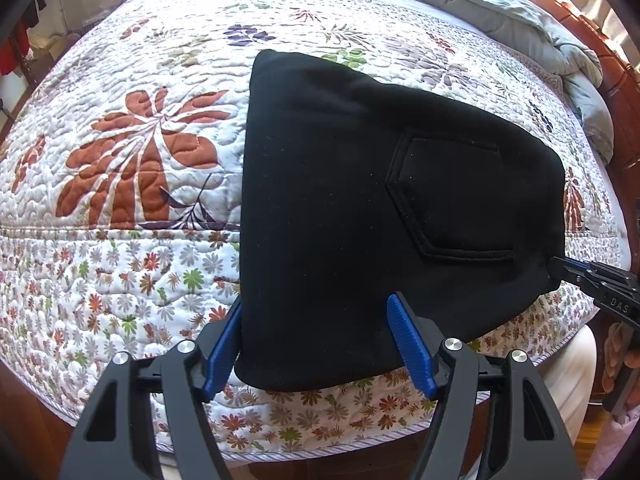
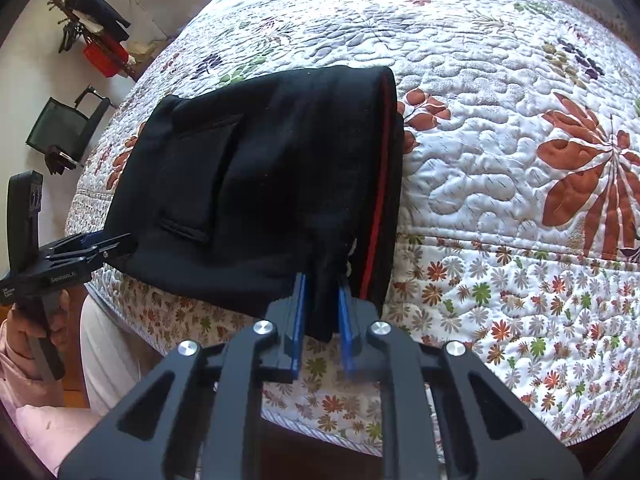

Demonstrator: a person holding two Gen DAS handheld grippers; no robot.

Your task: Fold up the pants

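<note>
The black pants (image 1: 360, 200) lie folded into a compact stack on the floral quilt near the bed's front edge, a back pocket (image 1: 452, 200) facing up. In the right wrist view the pants (image 2: 248, 184) show a red stripe (image 2: 380, 184) along the fold. My left gripper (image 1: 316, 316) is open, its blue fingers either side of the stack's near edge; it also shows in the right wrist view (image 2: 116, 246) at the other end of the stack. My right gripper (image 2: 322, 292) is shut on a bunched corner of the pants; it also shows in the left wrist view (image 1: 560, 270) at the pants' right edge.
The quilt (image 1: 132, 184) covers the bed. A crumpled grey blanket (image 1: 520, 24) lies at the far right by a wooden headboard (image 1: 616, 92). A chair (image 2: 64, 128) and a coat rack (image 2: 96, 28) stand beyond the bed. The person's light trousers (image 2: 104, 352) are at the bed's edge.
</note>
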